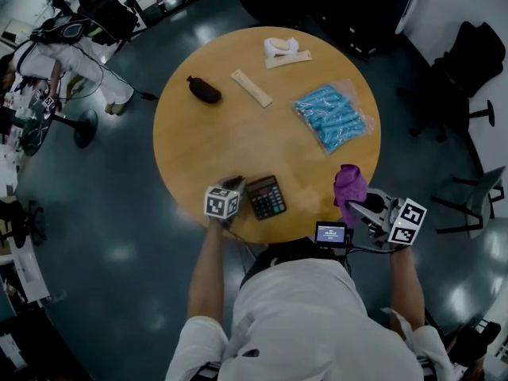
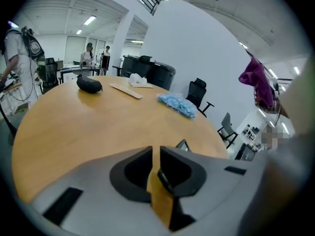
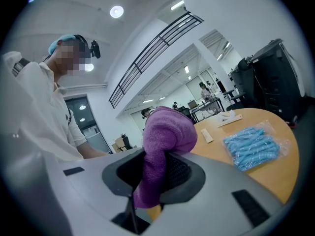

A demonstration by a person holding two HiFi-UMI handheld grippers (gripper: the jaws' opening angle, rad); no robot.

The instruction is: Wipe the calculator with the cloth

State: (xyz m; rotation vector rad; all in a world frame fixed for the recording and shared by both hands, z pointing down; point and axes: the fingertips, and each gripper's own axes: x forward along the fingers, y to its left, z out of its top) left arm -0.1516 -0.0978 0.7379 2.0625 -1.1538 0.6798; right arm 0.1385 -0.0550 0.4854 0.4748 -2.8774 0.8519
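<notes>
Head view has the left gripper (image 1: 235, 184) angled down at the round wooden table (image 1: 230, 137). The black rectangular keypad calculator (image 1: 266, 197) lies flat, keys up, just to the right of its jaws. In the left gripper view those jaws stand a narrow slit apart, with bare tabletop showing through the gap. A dark edge sits against the inner face of the right-hand jaw and a dark corner pokes out past that jaw's tip. Neither pad visibly presses on it.

The right gripper (image 3: 156, 167) is level by the table's near rim, jaws clamped on a purple fleecy cloth (image 3: 166, 136). The cloth swells into a rounded lump beyond the tips and trails in a tail beneath them. It is well apart from the calculator, off to the left of these jaws.

Ahead of the right gripper's jaws and to their right lies a clear plastic bag (image 1: 333, 117) of light-blue pieces. Far ahead of the left gripper's jaws are a black oval pouch (image 1: 204, 90) and a pale flat stick (image 1: 251, 87).
</notes>
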